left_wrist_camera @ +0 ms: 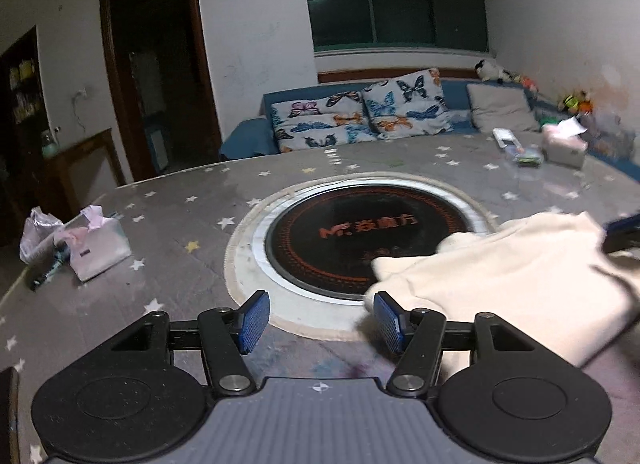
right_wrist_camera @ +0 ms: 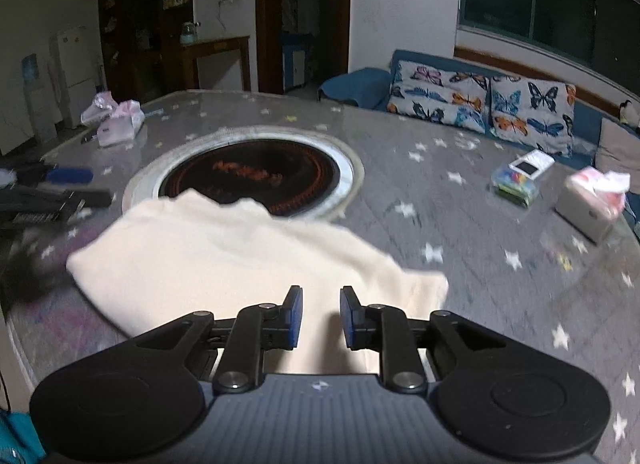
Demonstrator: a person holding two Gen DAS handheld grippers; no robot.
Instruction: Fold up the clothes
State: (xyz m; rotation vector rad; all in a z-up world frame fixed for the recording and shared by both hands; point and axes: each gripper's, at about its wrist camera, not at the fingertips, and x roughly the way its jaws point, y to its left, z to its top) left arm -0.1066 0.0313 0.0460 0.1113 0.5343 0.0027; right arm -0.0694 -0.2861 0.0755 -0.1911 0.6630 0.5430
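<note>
A: Where's the garment [right_wrist_camera: 224, 260]?

B: Cream, folded, flat on the tabletop [right_wrist_camera: 460, 223], far edge overlapping the hob [right_wrist_camera: 256, 175]. Long axis runs left-near to right-far in the left wrist view.

A: Handling?

B: Looks soft, light, floppy. Pinch a folded edge or corner.

A: Grippers?

B: Left gripper [left_wrist_camera: 316, 322] wide apart, empty. Right gripper [right_wrist_camera: 321, 316] slightly parted over the near hem, no pinch visible.

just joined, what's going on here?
A person with a claw in each hand is folding a cream garment on a star-print table with a round cooktop set in it. The right claw hovers over the garment's near edge, slightly open, gripping nothing. The left claw is open and empty beside it.
</note>
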